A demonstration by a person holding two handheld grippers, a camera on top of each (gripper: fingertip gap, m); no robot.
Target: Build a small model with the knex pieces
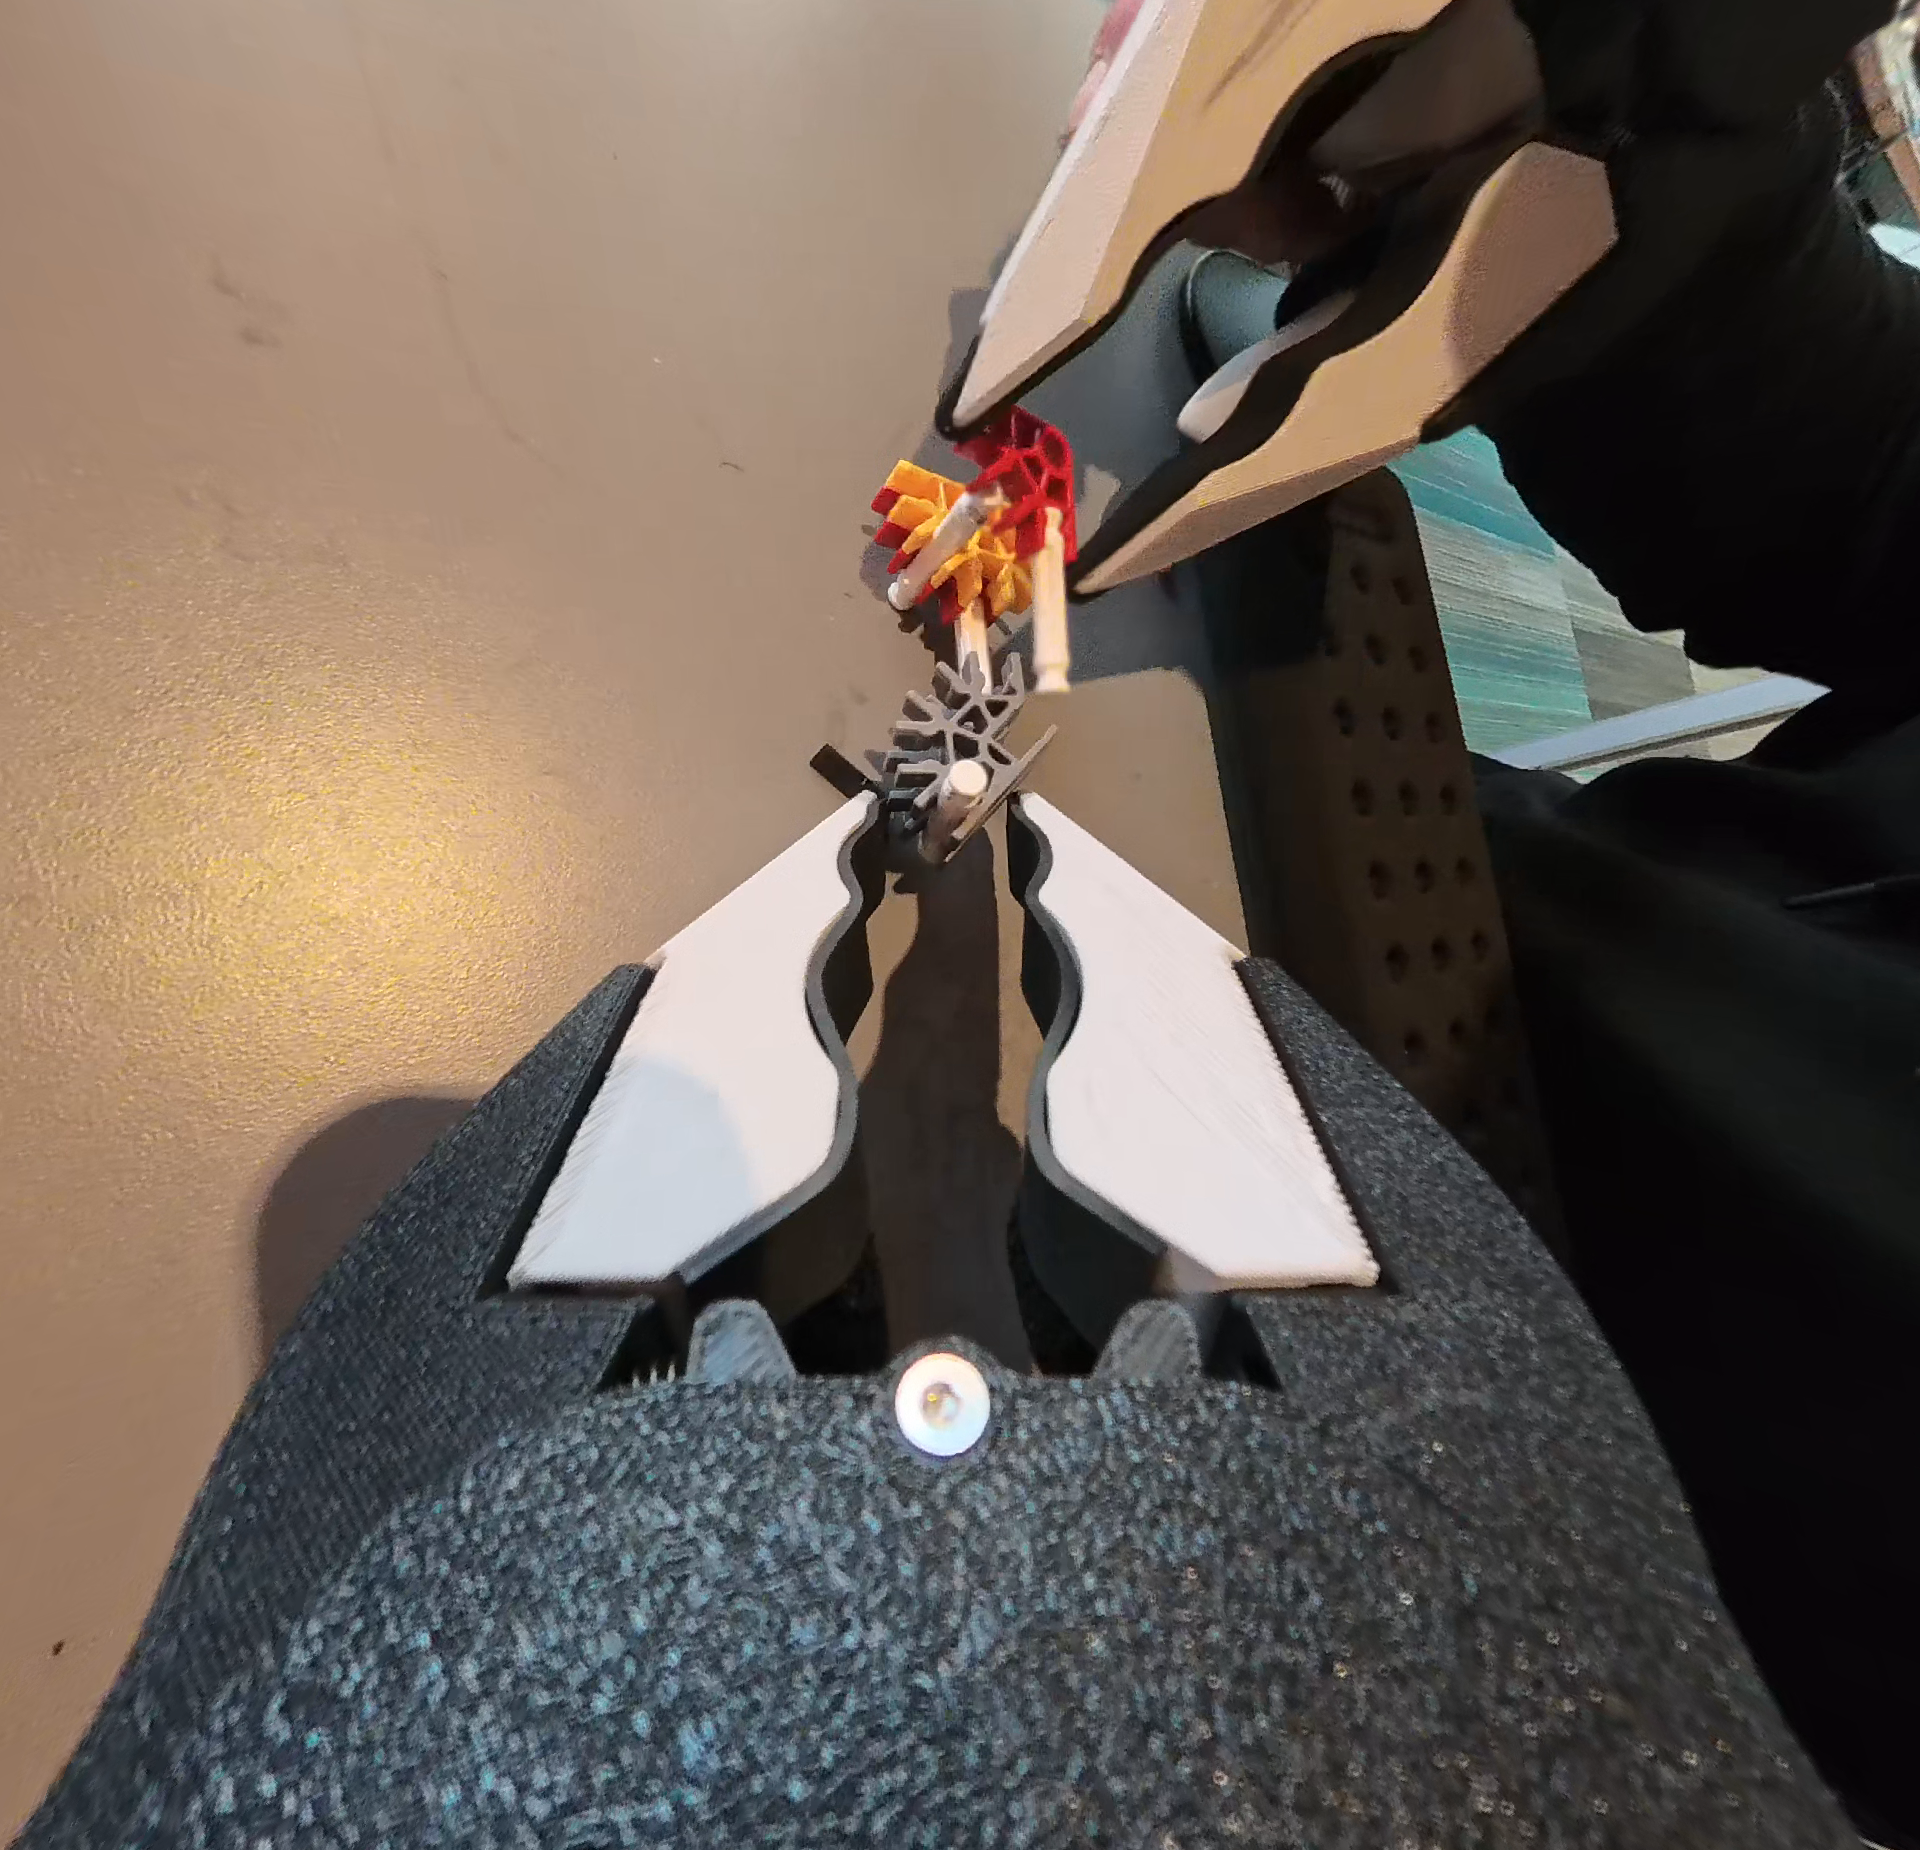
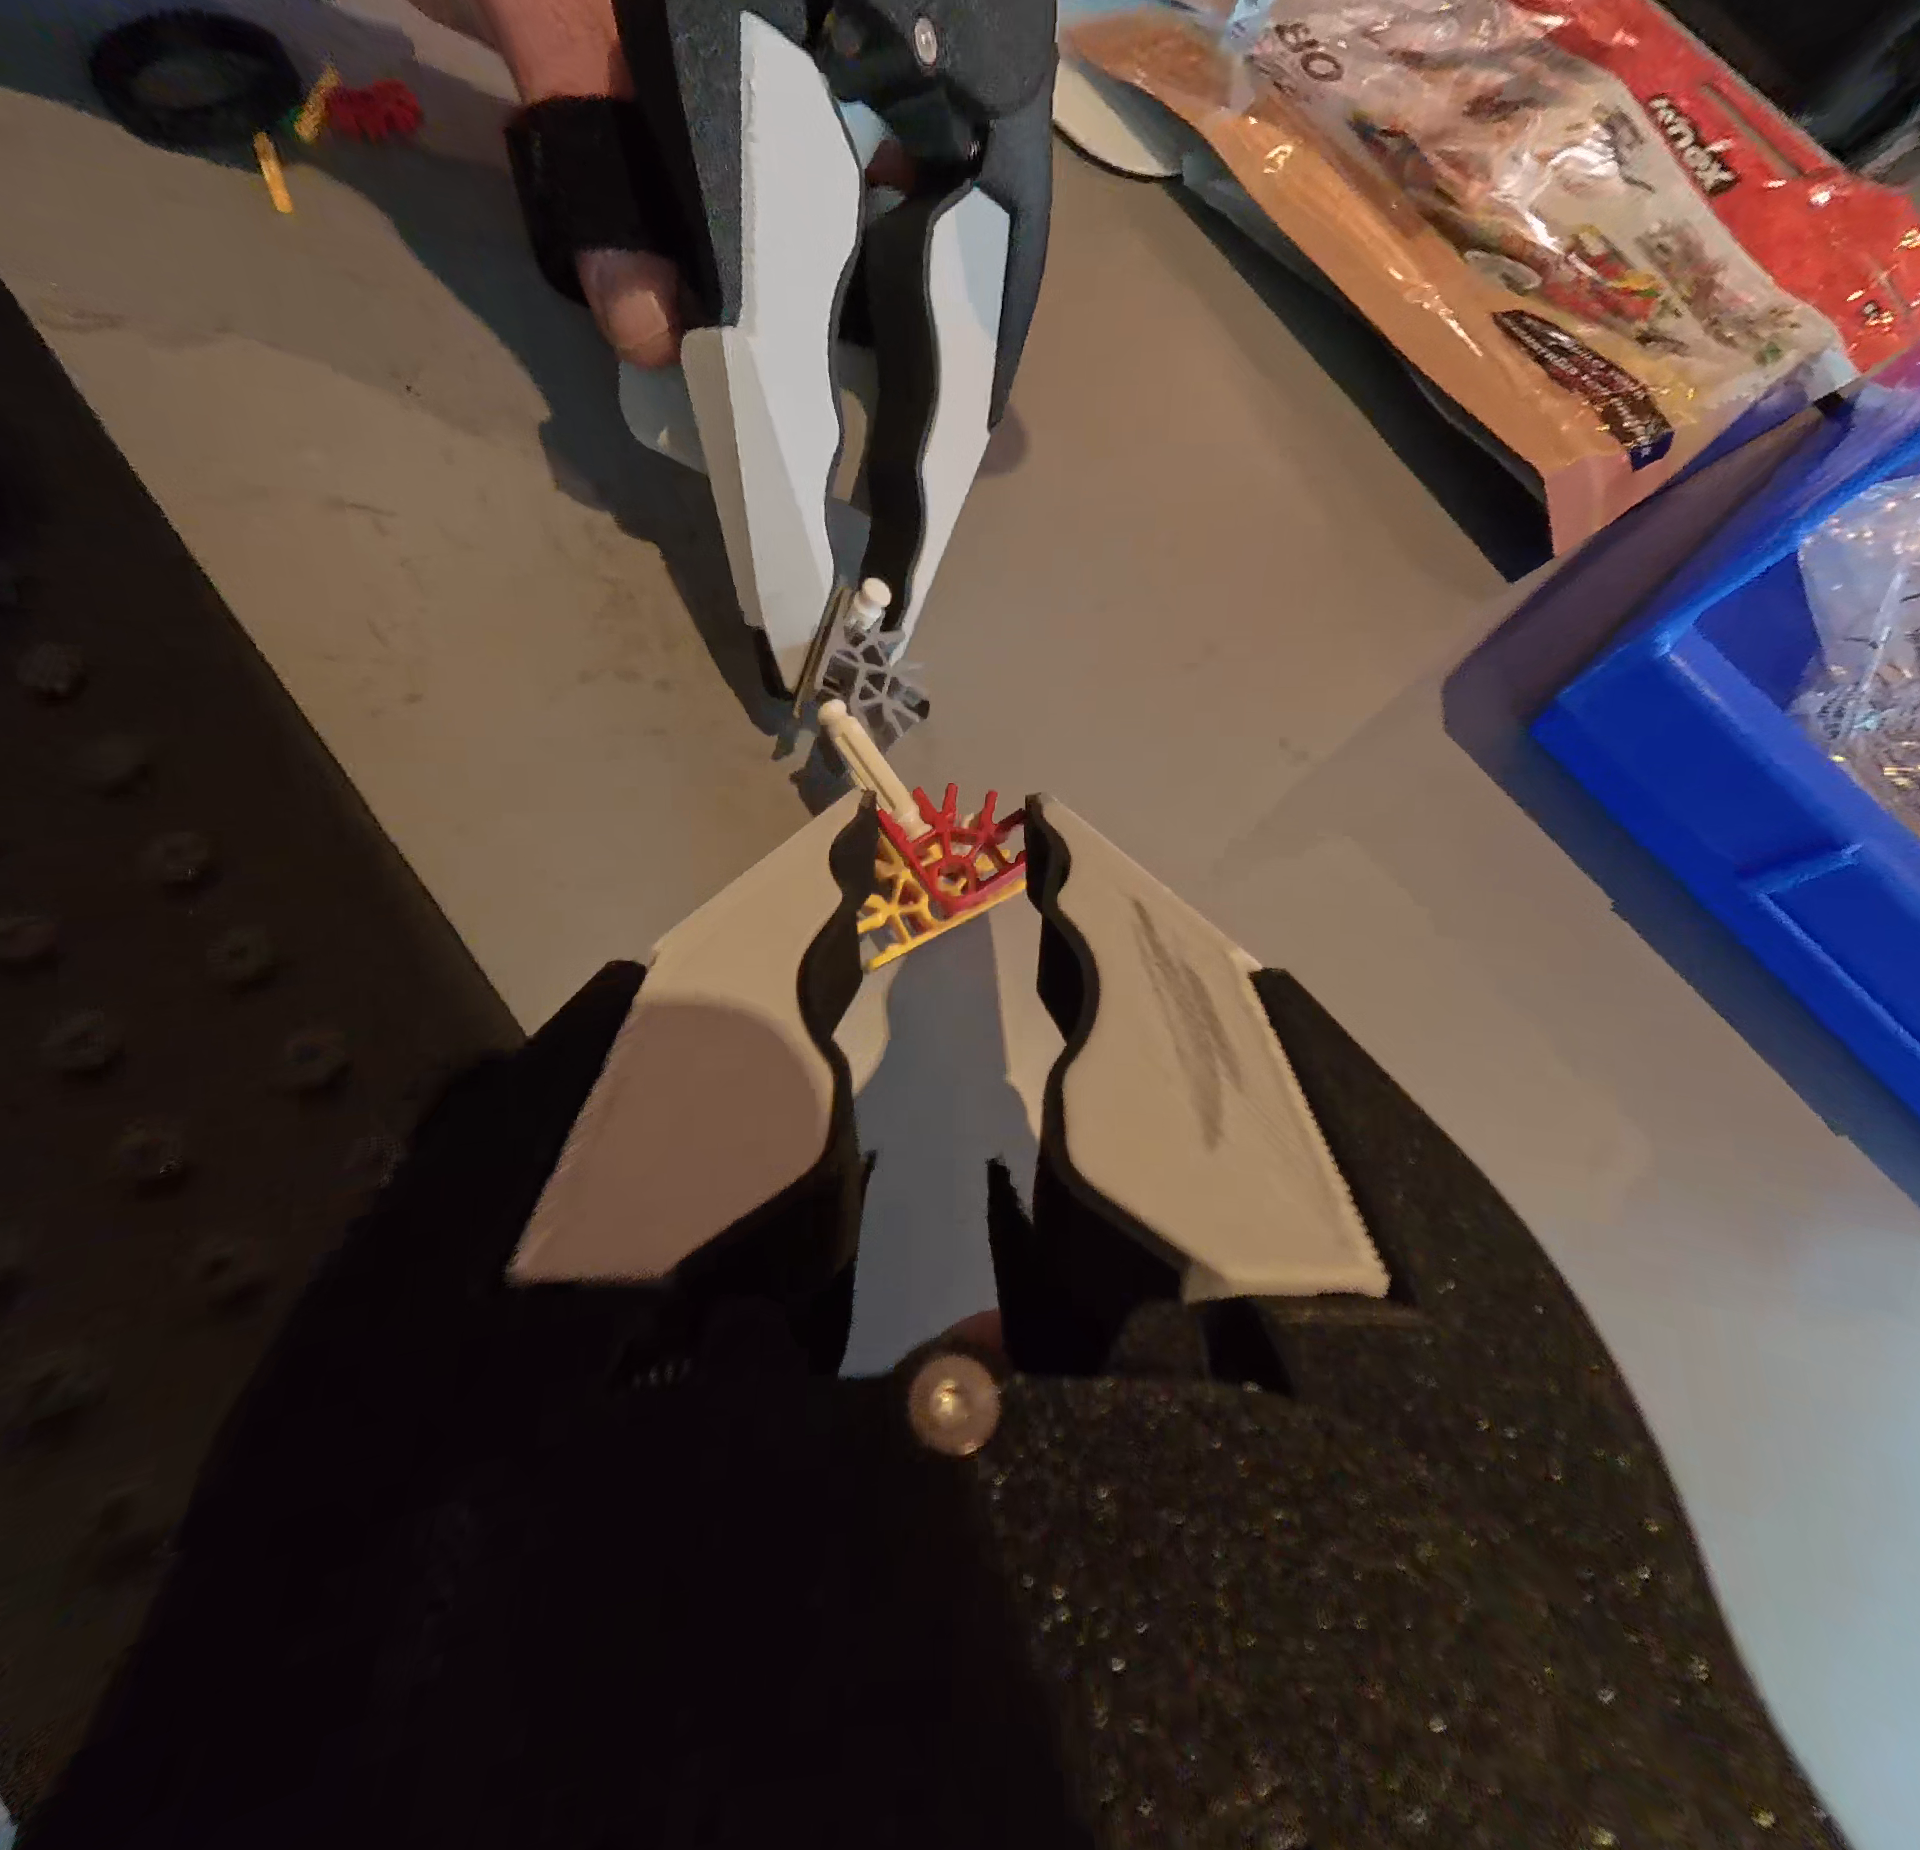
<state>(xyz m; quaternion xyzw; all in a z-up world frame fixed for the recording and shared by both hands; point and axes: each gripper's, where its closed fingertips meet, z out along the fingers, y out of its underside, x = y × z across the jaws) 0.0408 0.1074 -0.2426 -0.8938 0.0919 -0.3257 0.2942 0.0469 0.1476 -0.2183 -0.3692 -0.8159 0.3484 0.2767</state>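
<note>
My left gripper [image 1: 945, 805] is shut on a grey snowflake-shaped connector [image 1: 961, 725] with a short white rod [image 1: 958, 798] stuck through it, just above the beige table [image 1: 416, 450]. My right gripper [image 2: 948, 818] is shut on a red connector [image 2: 951, 855] joined to a yellow one [image 2: 894, 912]. Several white rods stick out of that cluster. One white rod [image 2: 868, 766] reaches toward the grey connector [image 2: 868, 678]; I cannot tell if it is seated. The right gripper [image 1: 1023, 501] comes in from the upper right, tips facing the left gripper [image 2: 847, 647].
A blue bin [image 2: 1714, 761] with clear bags stands at the right. A bagged toy-set box [image 2: 1507, 190] lies at the far right. A black tyre [image 2: 192, 75], a red connector [image 2: 374, 107] and a yellow rod [image 2: 275, 174] lie far left. A dark perforated surface [image 2: 156, 865] borders the table. Tip to tip, the grippers are about 5 cm apart.
</note>
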